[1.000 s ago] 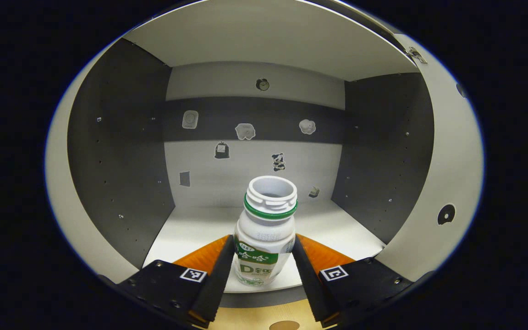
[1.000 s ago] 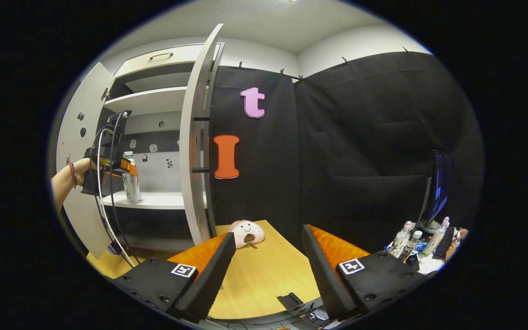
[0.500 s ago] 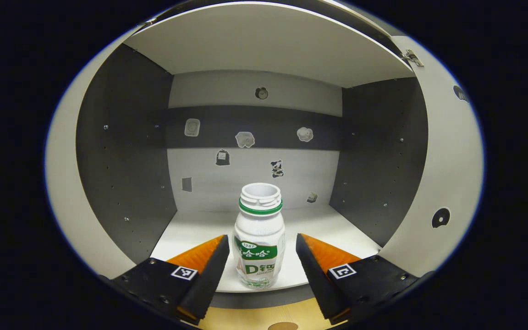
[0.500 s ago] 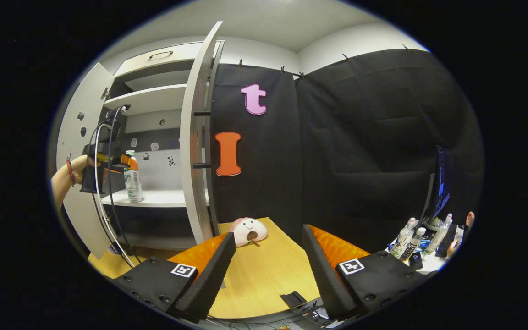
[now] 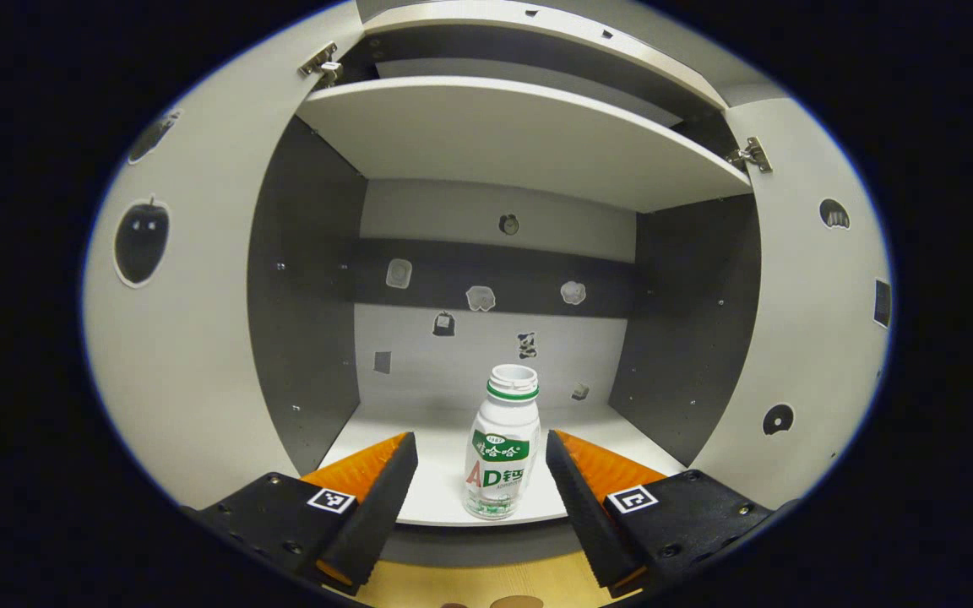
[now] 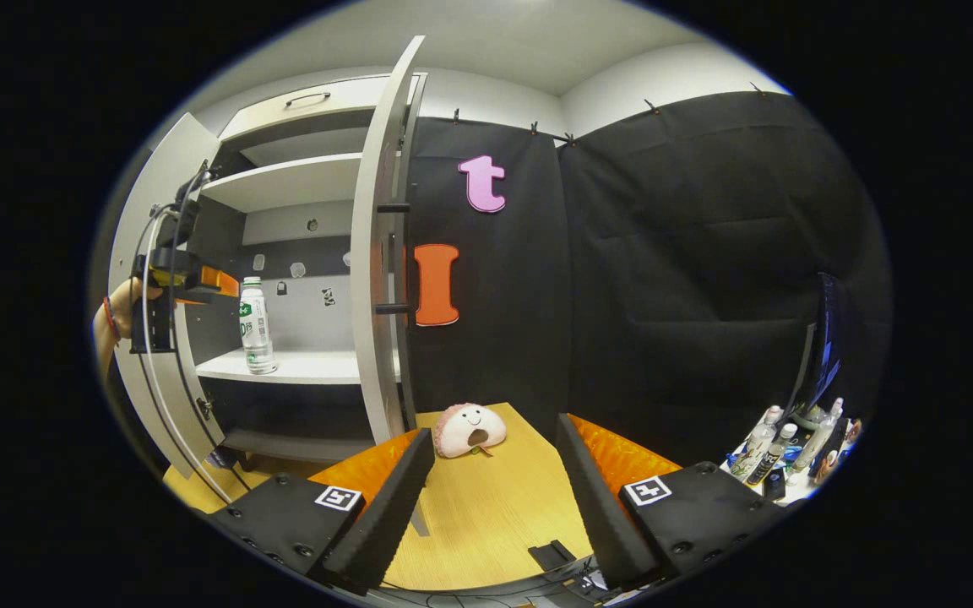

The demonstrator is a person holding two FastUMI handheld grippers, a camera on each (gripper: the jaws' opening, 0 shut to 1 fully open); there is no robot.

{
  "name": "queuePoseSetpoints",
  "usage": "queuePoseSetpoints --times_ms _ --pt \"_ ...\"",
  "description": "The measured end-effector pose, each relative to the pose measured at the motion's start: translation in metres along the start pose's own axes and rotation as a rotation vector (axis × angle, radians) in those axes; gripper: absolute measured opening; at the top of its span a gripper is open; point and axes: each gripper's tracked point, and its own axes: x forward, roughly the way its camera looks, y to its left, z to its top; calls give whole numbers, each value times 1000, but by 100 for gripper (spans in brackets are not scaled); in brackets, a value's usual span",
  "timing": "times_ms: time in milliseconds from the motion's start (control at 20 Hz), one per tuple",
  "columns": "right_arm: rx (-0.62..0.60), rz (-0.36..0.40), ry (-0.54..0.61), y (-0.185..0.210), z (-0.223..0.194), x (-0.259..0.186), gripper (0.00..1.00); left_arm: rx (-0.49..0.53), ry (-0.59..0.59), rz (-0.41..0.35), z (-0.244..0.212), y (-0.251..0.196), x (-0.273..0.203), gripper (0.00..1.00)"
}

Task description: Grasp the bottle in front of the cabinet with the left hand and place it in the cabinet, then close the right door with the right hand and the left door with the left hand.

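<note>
A white bottle (image 5: 501, 452) with a green label and green neck ring stands upright, uncapped, near the front edge of the cabinet shelf (image 5: 440, 498). My left gripper (image 5: 478, 498) is open and drawn back from it, the fingers apart on either side without touching. In the right gripper view the bottle (image 6: 255, 325) stands on the shelf, with the left gripper (image 6: 220, 283) held by a hand just left of it. The right door (image 6: 377, 253) stands wide open, edge-on. The left door (image 5: 191, 321) is open too. My right gripper (image 6: 491, 490) is open over the wooden table.
A pink plush toy (image 6: 470, 429) lies on the wooden table (image 6: 486, 523) by the right door's foot. Several bottles (image 6: 778, 443) and a monitor (image 6: 820, 355) stand at the far right. Cables hang from the left gripper.
My left gripper opened, let go of the bottle on the shelf and pulled back out of the cabinet. The right gripper shifted only slightly.
</note>
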Motion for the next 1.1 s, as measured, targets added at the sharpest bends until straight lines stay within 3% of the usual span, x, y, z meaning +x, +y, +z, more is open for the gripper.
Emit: queuePoseSetpoints --times_ms 250,300,400,450,500,650,700,750,950,1000,1100 --pt "-10 8 -15 1 6 15 97 -35 -111 -16 35 5 -72 93" --pt "-17 11 -19 1 8 18 97 -45 -130 -22 38 5 -87 89" --pt "-28 21 -18 1 8 28 97 -56 -150 -14 42 13 -115 93" --pt "-27 27 -15 1 7 34 92 -57 -158 -12 44 16 -130 93" --pt "-27 42 -17 5 8 38 97 -56 -165 -8 45 19 -144 93" --pt "-49 73 -33 13 14 52 97 -45 -183 7 43 32 -178 93" --pt "-59 81 -36 14 14 57 92 -41 -190 16 43 34 -187 93" --pt "-64 86 -35 15 13 63 97 -43 -194 20 41 38 -199 93" --pt "-64 118 -28 22 11 90 97 -48 -199 36 30 58 -243 93" --pt "-65 117 -34 20 11 96 97 -34 -196 45 26 66 -252 97" --pt "-59 107 -31 13 8 111 97 -8 -195 75 20 81 -269 93"
